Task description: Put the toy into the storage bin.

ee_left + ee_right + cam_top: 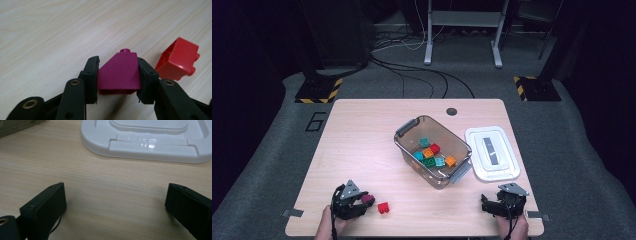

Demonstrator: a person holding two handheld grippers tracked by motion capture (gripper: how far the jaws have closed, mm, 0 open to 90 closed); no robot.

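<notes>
My left gripper [117, 75] is shut on a magenta sloped brick [119, 73], its pads pressing both sides; the brick rests low over the wooden table. In the high view that left gripper [362, 202] sits at the table's front left with the magenta brick [367, 199] at its tip. A red brick [178, 58] lies tipped on the table just to the right of it, also seen as the red brick [383, 207] in the high view. My right gripper [115, 202] stands open over bare wood near the front right edge [492, 202], with nothing between its jaws.
A clear brown bin [409, 127] in the middle of the table holds several coloured bricks. Its white lid [492, 152] lies flat to the right, and the lid's near edge [150, 147] is just beyond my right gripper. A round hole [452, 111] marks the table's far edge.
</notes>
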